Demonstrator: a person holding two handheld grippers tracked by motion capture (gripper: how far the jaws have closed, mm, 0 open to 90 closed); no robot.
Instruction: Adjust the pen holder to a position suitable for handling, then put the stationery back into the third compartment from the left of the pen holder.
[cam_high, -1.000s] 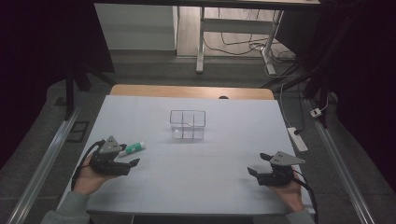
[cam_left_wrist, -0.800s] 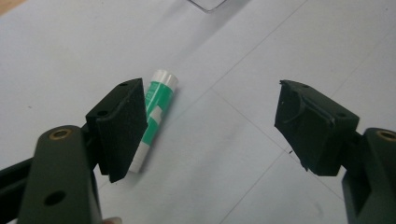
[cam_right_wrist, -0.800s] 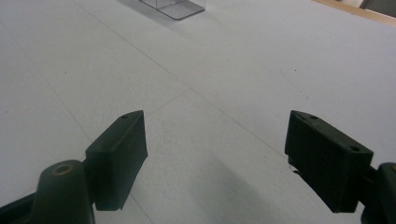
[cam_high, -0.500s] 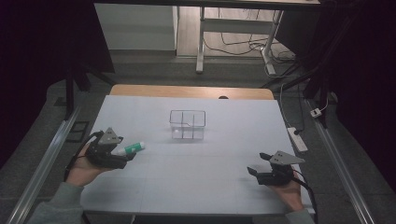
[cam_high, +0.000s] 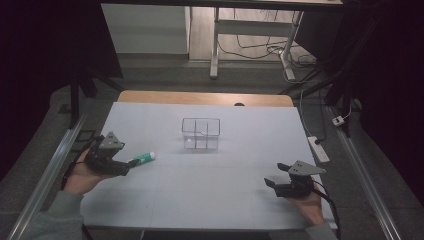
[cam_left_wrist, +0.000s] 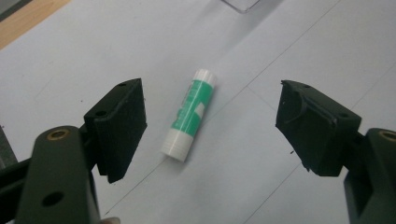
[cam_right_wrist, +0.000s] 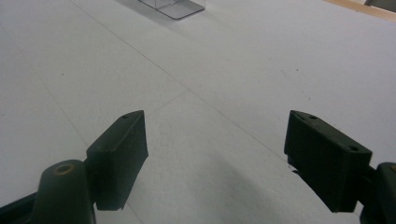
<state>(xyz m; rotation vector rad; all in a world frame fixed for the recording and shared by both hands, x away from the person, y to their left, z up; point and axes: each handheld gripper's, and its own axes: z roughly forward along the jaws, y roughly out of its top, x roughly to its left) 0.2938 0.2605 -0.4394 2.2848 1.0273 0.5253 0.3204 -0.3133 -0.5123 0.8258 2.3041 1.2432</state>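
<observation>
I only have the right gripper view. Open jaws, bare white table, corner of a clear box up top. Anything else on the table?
Observer: Yes. A green and white glue stick lies flat on the table, near the left gripper.
Operator: Left gripper holding it?
Observer: No. In the left gripper view its jaws are wide open, the stick lying between them, touching neither.
Operator: The clear box, what is it?
Observer: A clear box split into compartments, mid-table; I see nothing in them from the high view.
</observation>
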